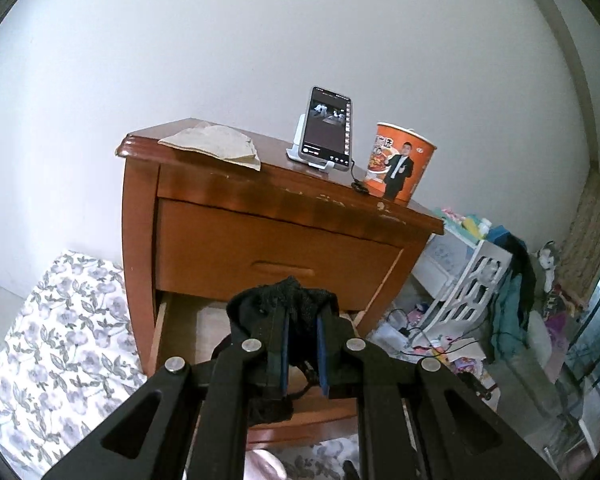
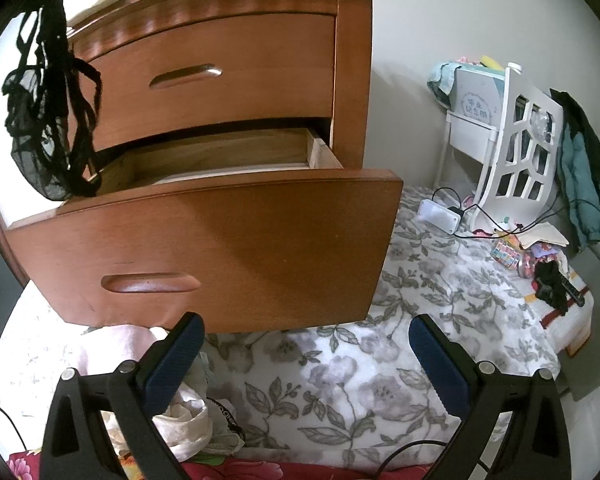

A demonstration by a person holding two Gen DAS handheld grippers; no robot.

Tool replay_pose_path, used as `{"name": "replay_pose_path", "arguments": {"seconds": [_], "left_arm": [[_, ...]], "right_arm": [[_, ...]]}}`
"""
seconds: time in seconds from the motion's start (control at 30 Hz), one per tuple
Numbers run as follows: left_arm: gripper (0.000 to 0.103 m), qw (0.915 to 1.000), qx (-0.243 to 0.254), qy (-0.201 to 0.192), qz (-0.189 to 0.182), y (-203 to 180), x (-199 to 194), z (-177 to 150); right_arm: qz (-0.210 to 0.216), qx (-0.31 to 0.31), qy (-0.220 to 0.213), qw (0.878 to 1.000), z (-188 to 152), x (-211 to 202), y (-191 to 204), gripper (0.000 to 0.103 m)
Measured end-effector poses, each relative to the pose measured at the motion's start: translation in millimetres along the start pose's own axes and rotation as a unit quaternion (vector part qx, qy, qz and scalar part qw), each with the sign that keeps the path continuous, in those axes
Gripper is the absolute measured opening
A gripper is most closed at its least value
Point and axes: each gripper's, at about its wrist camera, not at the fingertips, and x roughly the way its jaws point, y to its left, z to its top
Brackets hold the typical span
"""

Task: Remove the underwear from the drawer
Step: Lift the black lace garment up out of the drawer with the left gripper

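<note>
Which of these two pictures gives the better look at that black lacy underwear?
The right wrist view: the black underwear hangs full length, its straps and mesh clear above the open drawer. In the left wrist view it is a bunched lump clamped in the left gripper jaws.

Left hand-held gripper [image 1: 302, 320]: raised, jaws drawn close together, blue pads [image 1: 285, 344] clamped on a bunched black garment. Right hand-held gripper [image 2: 306, 356]: held low, jaws spread wide apart, nothing between its pads [image 2: 172, 364].
</note>
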Motion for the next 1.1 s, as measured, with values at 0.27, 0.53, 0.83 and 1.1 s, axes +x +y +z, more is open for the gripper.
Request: {"name": "replay_pose_path", "arguments": {"seconds": [0.27, 0.53, 0.83, 1.1], "left_arm": [[0.011, 0.999, 0.014, -0.037, -0.021, -11, -43, -1], [0.011, 0.9977, 0.027, -0.051, -0.034, -20, -72, -4], [0.011, 0.9984, 0.026, -0.033, -0.037, -18, -80, -14], [0.011, 0.9988, 0.026, 0.019, -0.036, -19, -69, -34]], "right_arm": [[-0.002, -0.003, -0.002, 1.0, -1, -1, 2, 0.103], [-0.006, -0.006, -0.005, 1.0, -2, -3, 3, 0.103], [-0.008, -0.017, -0.018, 1.0, -4, -12, 8, 0.103], [-0.011, -0.031, -0.023, 0.999, -6, -17, 13, 0.103]]}}
